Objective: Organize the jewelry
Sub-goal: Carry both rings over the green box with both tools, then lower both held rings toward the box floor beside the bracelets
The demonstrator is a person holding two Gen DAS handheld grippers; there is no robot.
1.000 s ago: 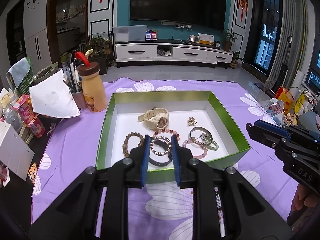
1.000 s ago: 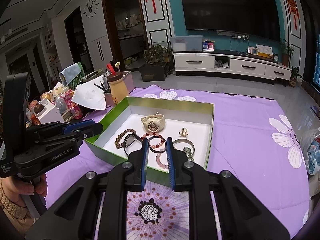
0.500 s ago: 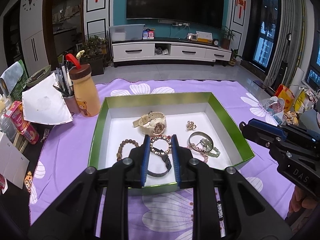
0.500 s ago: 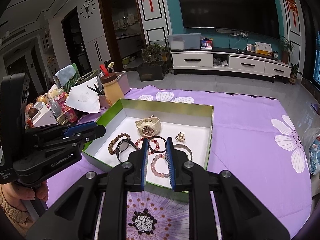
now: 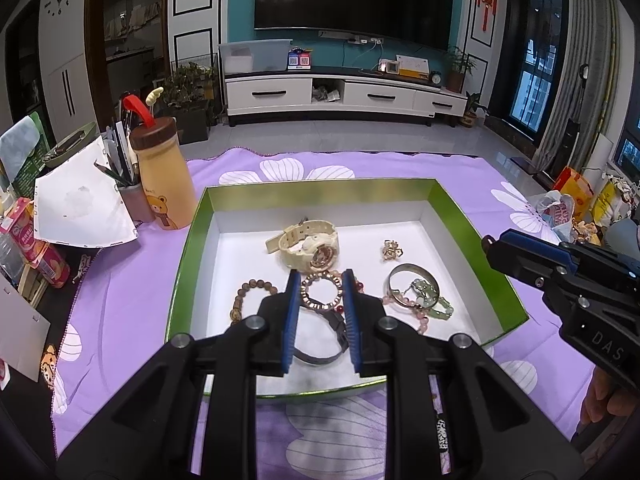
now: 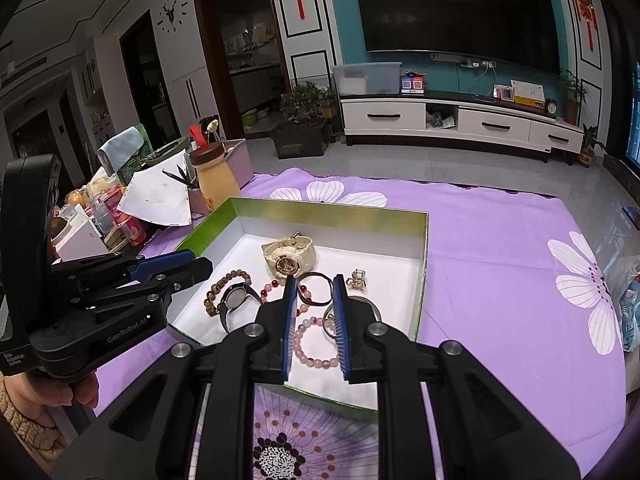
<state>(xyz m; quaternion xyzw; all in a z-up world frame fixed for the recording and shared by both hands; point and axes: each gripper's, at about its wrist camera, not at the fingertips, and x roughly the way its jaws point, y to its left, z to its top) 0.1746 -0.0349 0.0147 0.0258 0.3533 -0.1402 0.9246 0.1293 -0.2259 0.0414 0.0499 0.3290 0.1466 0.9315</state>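
Observation:
A green box [image 5: 460, 216] with a white floor lies on the purple cloth; it also shows in the right wrist view [image 6: 332, 210]. In it lie a cream watch [image 5: 310, 242], a gold charm [image 5: 391, 249], a brown bead bracelet [image 5: 244, 294], a black watch [image 5: 320, 320], a silver bangle [image 5: 412, 280] and a pink bead bracelet [image 6: 314, 346]. My left gripper [image 5: 319, 284] is open and empty above the black watch's dial. My right gripper [image 6: 314, 290] is open and empty over the box's near part, above the pink bracelet. The right gripper also shows in the left wrist view [image 5: 532, 258].
A yellow bear bottle [image 5: 162, 176], a pen cup [image 5: 134, 196] and a white paper [image 5: 80, 210] stand left of the box. Snack packs [image 5: 36, 246] clutter the table's left edge. Bags [image 5: 560, 210] lie off the right edge.
Both grippers have moved forward over the box, and the box and jewelry now sit closer beneath the fingers. Both stay open and empty.

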